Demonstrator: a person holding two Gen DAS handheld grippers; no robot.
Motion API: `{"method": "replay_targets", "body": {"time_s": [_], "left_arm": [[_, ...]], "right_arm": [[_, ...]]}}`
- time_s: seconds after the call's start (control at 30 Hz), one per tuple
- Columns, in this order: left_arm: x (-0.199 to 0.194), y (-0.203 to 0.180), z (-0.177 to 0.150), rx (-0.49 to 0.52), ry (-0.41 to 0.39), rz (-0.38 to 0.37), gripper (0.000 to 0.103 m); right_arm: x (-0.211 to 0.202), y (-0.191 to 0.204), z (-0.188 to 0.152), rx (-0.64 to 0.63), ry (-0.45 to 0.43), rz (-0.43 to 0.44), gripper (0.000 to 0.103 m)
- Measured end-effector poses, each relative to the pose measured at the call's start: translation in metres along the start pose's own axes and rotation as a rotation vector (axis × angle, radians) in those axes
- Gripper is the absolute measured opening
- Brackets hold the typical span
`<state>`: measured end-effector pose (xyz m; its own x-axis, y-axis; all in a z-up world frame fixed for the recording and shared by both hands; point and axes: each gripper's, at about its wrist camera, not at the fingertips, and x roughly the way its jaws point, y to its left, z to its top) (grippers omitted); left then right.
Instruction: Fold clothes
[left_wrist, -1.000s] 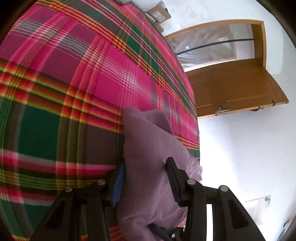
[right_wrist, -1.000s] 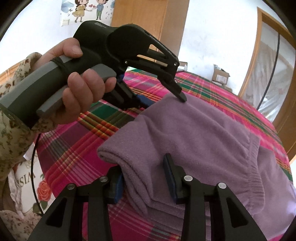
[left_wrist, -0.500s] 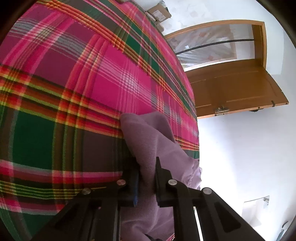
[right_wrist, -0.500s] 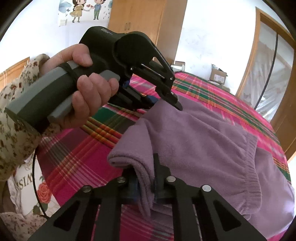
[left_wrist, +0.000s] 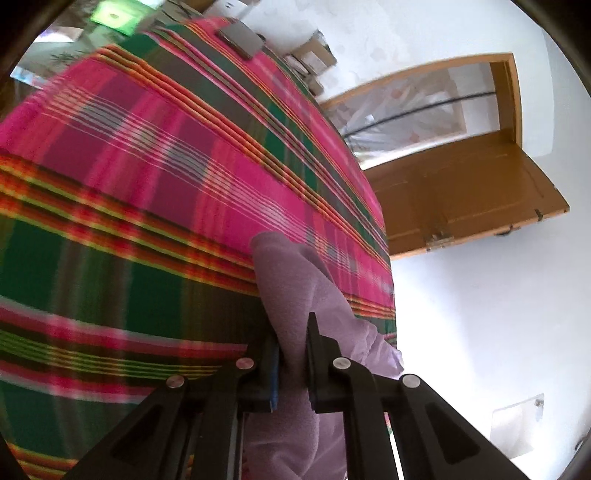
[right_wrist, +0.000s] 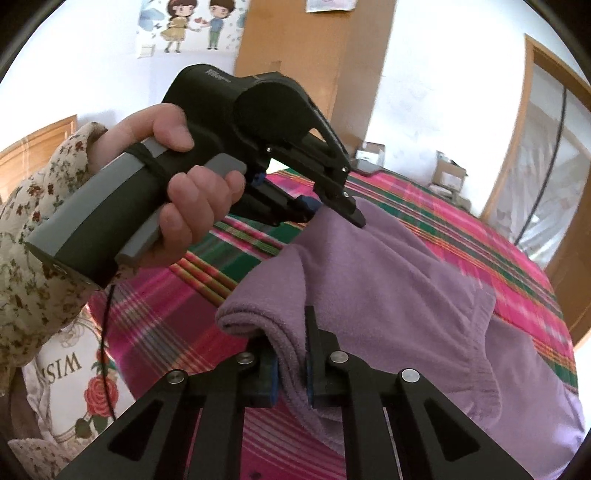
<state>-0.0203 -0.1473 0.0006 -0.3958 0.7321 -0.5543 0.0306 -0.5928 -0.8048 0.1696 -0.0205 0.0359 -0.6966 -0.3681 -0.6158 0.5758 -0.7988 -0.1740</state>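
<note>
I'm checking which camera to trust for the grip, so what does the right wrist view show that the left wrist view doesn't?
Only the right wrist view shows the hand holding the left gripper, the flowered sleeve, the cartoon wall sticker and most of the purple garment's spread. Only the left wrist view shows the open door and the far bed edge with a flat grey item. Both show the plaid cover, and a gripper clamped on a garment fold: the right gripper in its own view.
</note>
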Motion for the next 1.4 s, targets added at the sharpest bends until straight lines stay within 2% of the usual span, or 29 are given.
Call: {"method": "replay_targets", "body": {"time_s": [0.37, 0.57, 0.67, 0.83, 0.93, 1.1, 1.2, 1.33, 1.4], "left_arm": [[-0.065, 0.047, -0.004, -0.046, -0.084, 0.089, 0.011], [-0.078, 0.068, -0.005, -0.072, -0.087, 0.119, 0.011], [-0.079, 0.073, -0.008, -0.071, -0.077, 0.143, 0.013], [-0.085, 0.073, -0.011, -0.072, -0.074, 0.164, 0.015], [-0.088, 0.065, -0.016, -0.072, -0.09, 0.188, 0.017], [-0.102, 0.036, -0.029, -0.012, -0.157, 0.235, 0.027], [-0.108, 0.014, -0.037, 0.031, -0.181, 0.231, 0.029], [-0.105, -0.026, -0.055, 0.154, -0.19, 0.262, 0.031], [-0.097, -0.044, -0.062, 0.208, -0.169, 0.25, 0.032]], "right_arm": [[0.018, 0.038, 0.024, -0.067, 0.001, 0.157, 0.01], [0.022, 0.055, 0.025, -0.049, 0.023, 0.24, 0.01], [0.029, 0.053, 0.024, -0.031, 0.048, 0.258, 0.01], [0.059, 0.029, 0.034, 0.043, 0.111, 0.316, 0.015], [0.058, 0.022, 0.036, 0.045, 0.115, 0.329, 0.024], [0.043, 0.012, 0.035, 0.063, 0.08, 0.35, 0.026], [0.027, 0.0, 0.032, 0.084, 0.047, 0.359, 0.026], [-0.001, -0.023, 0.022, 0.139, 0.006, 0.354, 0.027], [-0.015, -0.04, 0.016, 0.184, -0.015, 0.343, 0.027]]}}
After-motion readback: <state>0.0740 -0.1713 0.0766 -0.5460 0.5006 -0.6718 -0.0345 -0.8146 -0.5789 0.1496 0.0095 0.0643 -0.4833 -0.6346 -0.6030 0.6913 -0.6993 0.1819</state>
